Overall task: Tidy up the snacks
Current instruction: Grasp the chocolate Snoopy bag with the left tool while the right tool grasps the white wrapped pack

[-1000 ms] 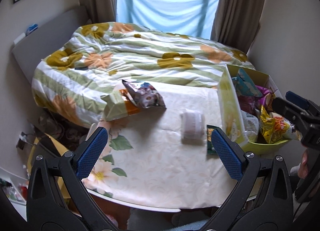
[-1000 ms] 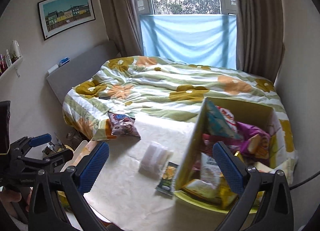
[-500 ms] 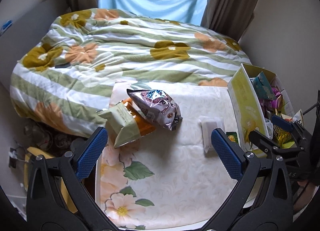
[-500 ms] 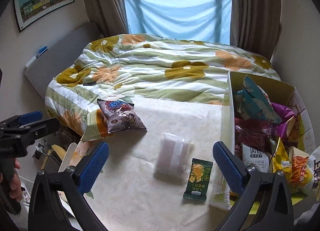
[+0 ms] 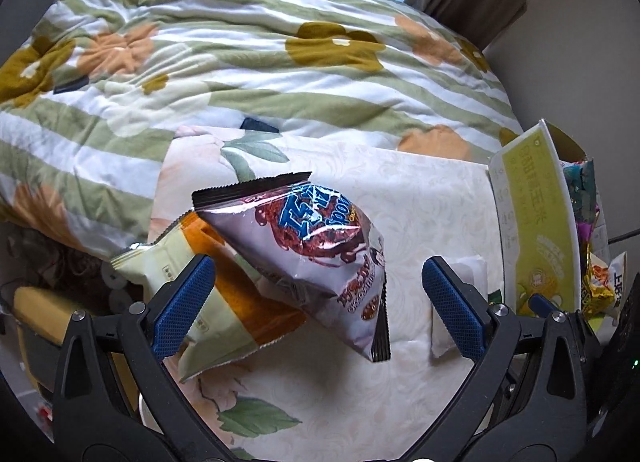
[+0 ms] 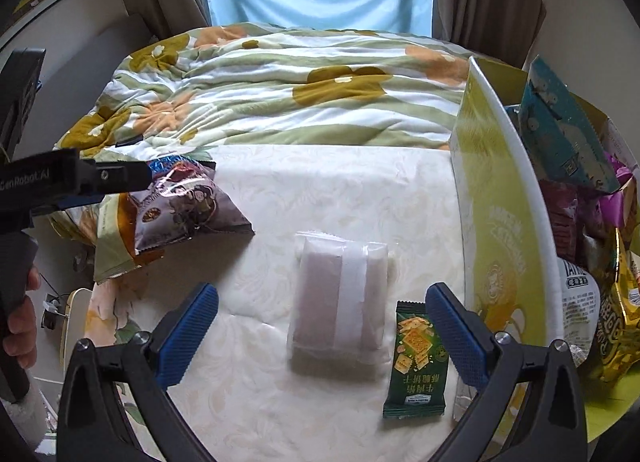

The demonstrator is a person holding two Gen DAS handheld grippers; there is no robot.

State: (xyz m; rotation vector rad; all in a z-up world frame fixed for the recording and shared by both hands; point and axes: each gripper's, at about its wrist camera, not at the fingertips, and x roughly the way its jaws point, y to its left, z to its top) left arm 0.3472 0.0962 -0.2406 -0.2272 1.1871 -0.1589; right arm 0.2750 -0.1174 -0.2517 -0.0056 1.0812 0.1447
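Both grippers have dropped closer to the table: left gripper (image 5: 318, 302) now gapes wide around the purple chip bag (image 5: 316, 258), right gripper (image 6: 320, 336) wide open, empty, over the clear packet (image 6: 340, 298) beside the yellow box (image 6: 496, 222).

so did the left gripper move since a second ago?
Yes. The left gripper has closed in on the purple snack bag, which now sits between its open fingers; the bed looms larger.

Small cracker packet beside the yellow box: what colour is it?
Dark green cracker packet, clearest in the right wrist view.
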